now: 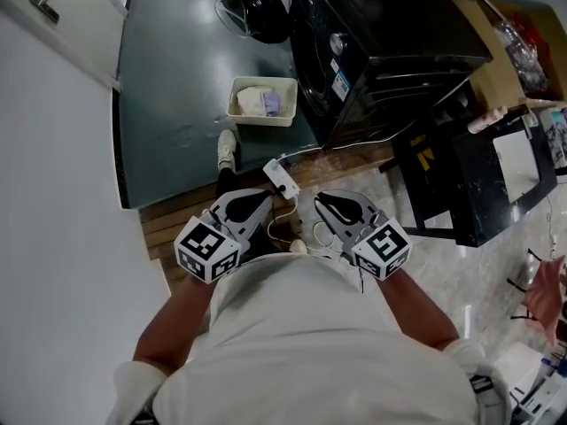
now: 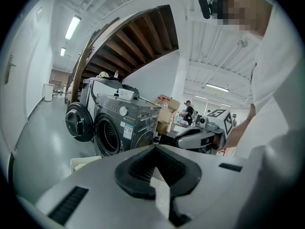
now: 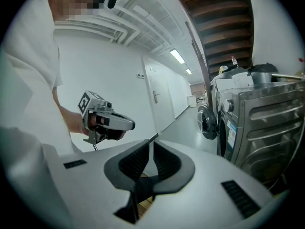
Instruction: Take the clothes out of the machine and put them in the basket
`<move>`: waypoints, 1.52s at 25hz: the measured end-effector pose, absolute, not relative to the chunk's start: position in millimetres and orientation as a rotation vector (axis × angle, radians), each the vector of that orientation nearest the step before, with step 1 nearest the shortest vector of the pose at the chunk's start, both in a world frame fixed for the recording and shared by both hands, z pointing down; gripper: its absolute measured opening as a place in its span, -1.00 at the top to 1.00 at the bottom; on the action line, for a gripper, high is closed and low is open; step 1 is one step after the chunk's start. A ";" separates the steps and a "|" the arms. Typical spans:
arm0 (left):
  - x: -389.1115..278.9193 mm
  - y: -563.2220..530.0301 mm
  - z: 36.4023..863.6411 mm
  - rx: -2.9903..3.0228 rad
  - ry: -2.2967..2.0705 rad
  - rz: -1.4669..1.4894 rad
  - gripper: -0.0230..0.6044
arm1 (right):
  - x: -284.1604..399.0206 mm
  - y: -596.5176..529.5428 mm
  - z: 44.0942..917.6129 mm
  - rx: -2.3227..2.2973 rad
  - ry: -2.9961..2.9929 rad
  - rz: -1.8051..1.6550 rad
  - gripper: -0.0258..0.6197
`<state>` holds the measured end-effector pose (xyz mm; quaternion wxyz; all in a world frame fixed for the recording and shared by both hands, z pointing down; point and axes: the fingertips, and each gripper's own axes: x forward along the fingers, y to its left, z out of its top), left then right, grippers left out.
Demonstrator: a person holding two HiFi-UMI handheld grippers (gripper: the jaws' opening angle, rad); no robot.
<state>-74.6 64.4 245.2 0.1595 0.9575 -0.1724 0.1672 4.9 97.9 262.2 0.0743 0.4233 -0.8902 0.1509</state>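
Standing well back from the dark grey front-loading washing machine (image 1: 354, 60), a person holds the left gripper (image 1: 264, 198) shut on nothing and the right gripper (image 1: 324, 202) slightly parted, empty. Pale cloth (image 1: 259, 102) lies in the cream plastic basket (image 1: 235, 100) beside the machine. The drum's contents are unseen. Laundry is likely soft and light, best pinched at a bunched fold.

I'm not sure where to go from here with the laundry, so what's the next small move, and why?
Probably step toward the washing machine. The left gripper and right gripper are both empty and held close to your body, the left shut and the right barely apart. The machine's door stands open, with the basket on the floor at its front.
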 end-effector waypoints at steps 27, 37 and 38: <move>-67.3 77.3 258.6 2.709 -0.510 0.515 0.93 | 8.9 111.3 261.1 1.249 -2.684 0.419 0.88; -56.2 83.2 267.3 2.705 -0.476 0.545 0.93 | 16.1 117.6 270.3 1.264 -2.675 0.447 0.91; -54.8 83.3 267.5 2.704 -0.472 0.546 0.93 | 16.6 117.6 271.0 1.265 -2.675 0.449 0.91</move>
